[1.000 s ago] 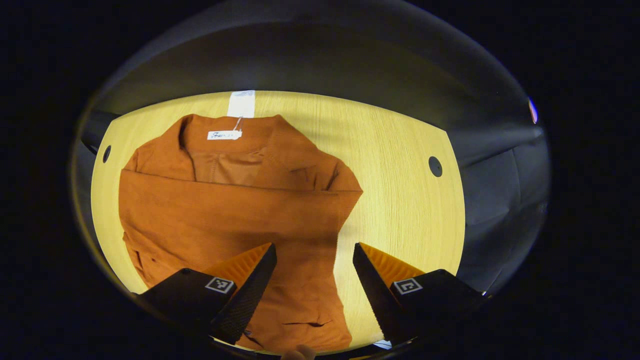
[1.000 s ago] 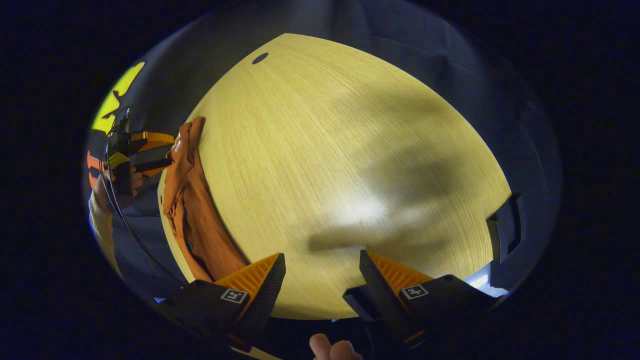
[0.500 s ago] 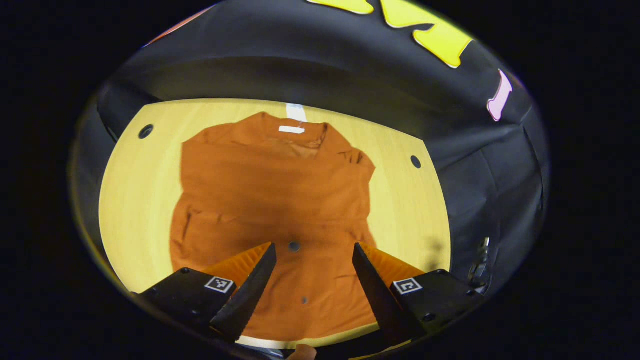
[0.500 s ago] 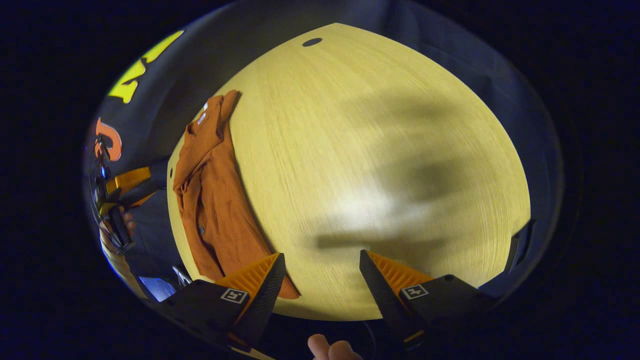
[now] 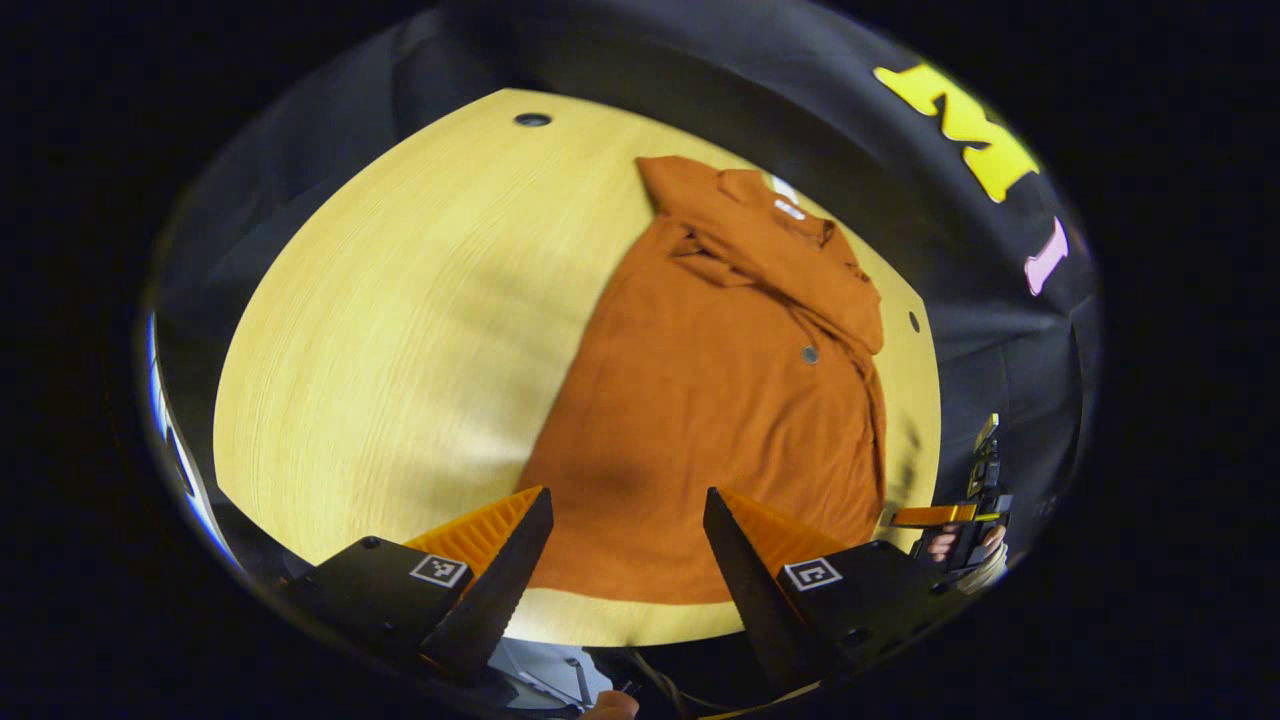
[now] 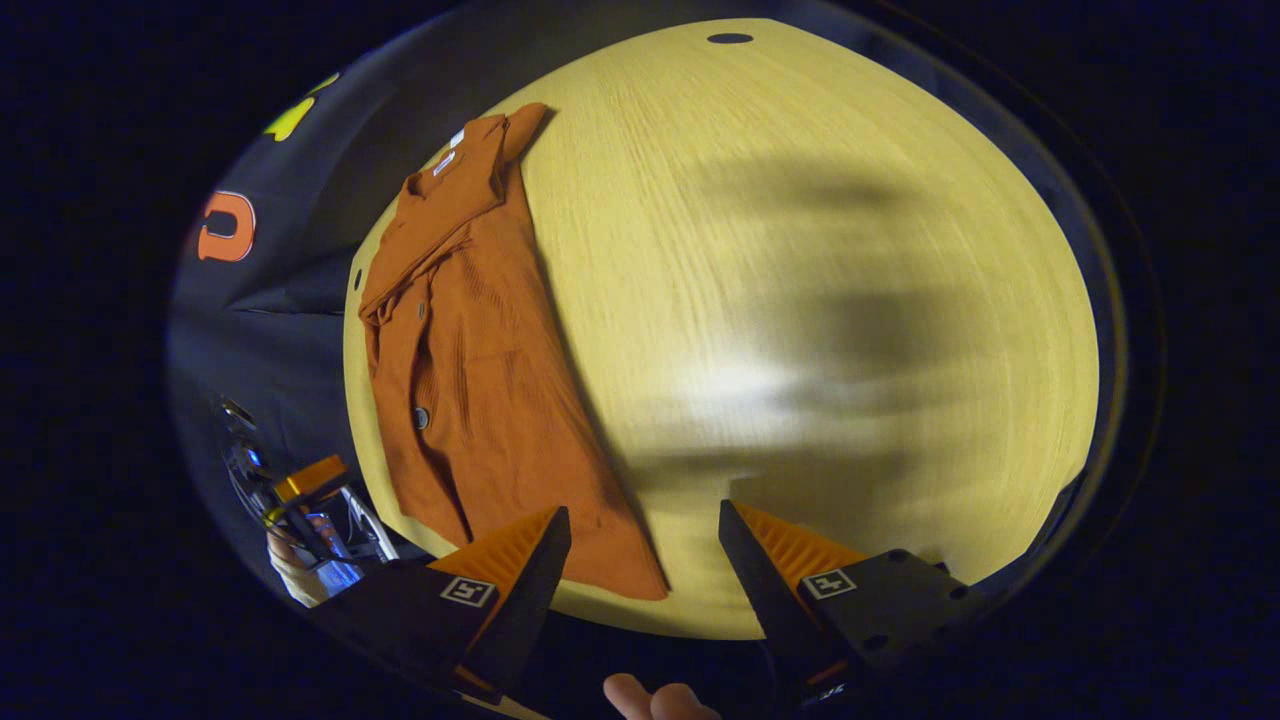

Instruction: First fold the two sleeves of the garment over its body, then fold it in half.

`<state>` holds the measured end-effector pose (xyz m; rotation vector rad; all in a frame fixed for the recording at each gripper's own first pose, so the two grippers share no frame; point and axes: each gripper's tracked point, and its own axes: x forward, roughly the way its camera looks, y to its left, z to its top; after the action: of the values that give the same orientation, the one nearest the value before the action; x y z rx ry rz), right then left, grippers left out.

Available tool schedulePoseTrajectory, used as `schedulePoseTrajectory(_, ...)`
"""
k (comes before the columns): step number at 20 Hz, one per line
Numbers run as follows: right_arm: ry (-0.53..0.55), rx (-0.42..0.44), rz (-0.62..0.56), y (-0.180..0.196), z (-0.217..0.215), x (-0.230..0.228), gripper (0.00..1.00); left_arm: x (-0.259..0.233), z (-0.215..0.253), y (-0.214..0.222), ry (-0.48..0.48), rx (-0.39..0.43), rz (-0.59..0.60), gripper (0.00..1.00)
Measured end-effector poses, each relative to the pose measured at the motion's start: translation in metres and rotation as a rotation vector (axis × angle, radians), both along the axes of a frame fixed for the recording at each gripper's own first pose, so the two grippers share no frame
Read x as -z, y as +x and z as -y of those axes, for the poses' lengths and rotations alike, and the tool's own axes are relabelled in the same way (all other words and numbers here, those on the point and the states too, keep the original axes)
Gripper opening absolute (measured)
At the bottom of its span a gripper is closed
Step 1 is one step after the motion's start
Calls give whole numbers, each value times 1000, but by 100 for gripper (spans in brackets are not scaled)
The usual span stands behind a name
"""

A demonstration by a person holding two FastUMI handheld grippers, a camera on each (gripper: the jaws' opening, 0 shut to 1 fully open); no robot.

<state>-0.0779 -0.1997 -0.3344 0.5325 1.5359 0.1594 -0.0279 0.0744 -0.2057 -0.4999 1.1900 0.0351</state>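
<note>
Wooden table carrying the garment, spread flat at one side, sleeves apparently folded over its body. Both hand-held grippers, left and right, hover spread, empty. Next move, judged: pinch the hem, fold in half.

The left tool now sits back from the garment, which a second ago lay close under its open fingers with a sleeve folded across the chest. In the left gripper view the garment now lies whole and flat on the table, slanting off to the right. In the right gripper view the left tool shows lower, beside the table's near edge.
</note>
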Motion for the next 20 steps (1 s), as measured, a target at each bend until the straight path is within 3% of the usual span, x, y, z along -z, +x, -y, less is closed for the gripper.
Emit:
schedulePoseTrajectory(4,-6,-63,11,-16,1,7,95,19,1,-12,-85,52,-74,99)
schedulePoseTrajectory(7,217,-6,66,-17,-24,-10,93,27,13,-7,-152,125,-49,98)
schedulePoseTrajectory(8,224,18,53,-18,-23,-6,89,28,19,-4,-177,137,-48,98)
schedulePoseTrajectory(9,208,38,29,-22,-17,1,94,28,21,-2,-197,150,-41,98)
schedulePoseTrajectory(10,195,46,12,-26,-13,8,87,28,22,0,-212,166,-31,100)
schedulePoseTrajectory(11,186,48,-14,-32,-10,13,93,27,24,-1,-224,184,-30,98)
schedulePoseTrajectory(13,236,75,-56,-37,-14,10,94,24,28,-10,-264,244,-54,98)
schedulePoseTrajectory(14,245,94,-62,-35,-14,11,87,25,32,-11,-277,264,-55,98)
schedulePoseTrajectory(16,255,112,-72,-35,-14,11,92,25,36,-15,-323,281,-74,98)
schedulePoseTrajectory(20,237,46,-70,-42,-22,14,89,24,35,-13,-355,279,-105,97)
